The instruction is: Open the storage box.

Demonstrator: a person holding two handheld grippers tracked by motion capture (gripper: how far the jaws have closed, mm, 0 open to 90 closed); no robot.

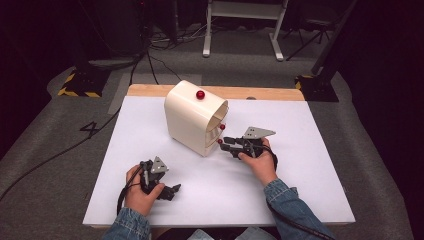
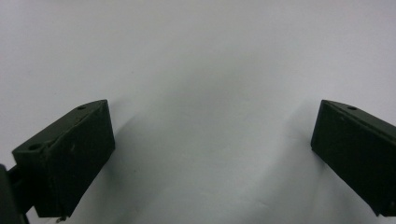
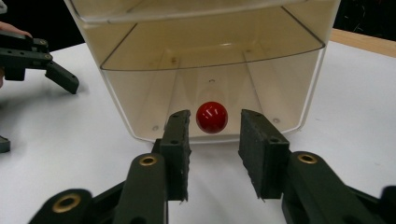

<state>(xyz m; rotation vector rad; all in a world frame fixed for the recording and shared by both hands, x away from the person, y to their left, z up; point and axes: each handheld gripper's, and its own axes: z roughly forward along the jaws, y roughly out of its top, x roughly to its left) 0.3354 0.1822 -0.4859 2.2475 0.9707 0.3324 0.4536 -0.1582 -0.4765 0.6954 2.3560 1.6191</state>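
A cream drawer cabinet (image 1: 190,117) stands on the white table (image 1: 300,165), its drawer fronts facing right. Red round knobs show on it: one on top (image 1: 200,94), one on a middle drawer (image 1: 222,126) and one on the lowest drawer (image 1: 219,141). My right gripper (image 1: 223,144) is open, with the lowest knob (image 3: 212,117) between its jaws; a gap shows on each side. In the right gripper view the gripper (image 3: 215,117) faces the translucent drawer front (image 3: 210,88). My left gripper (image 1: 172,191) rests open at the front left, over bare tabletop (image 2: 212,126).
The table has a wooden strip (image 1: 260,93) along its far edge. Grey carpet, cables (image 1: 60,150) and stand bases (image 1: 82,82) surround it. The left gripper (image 3: 42,63) shows at the upper left of the right gripper view.
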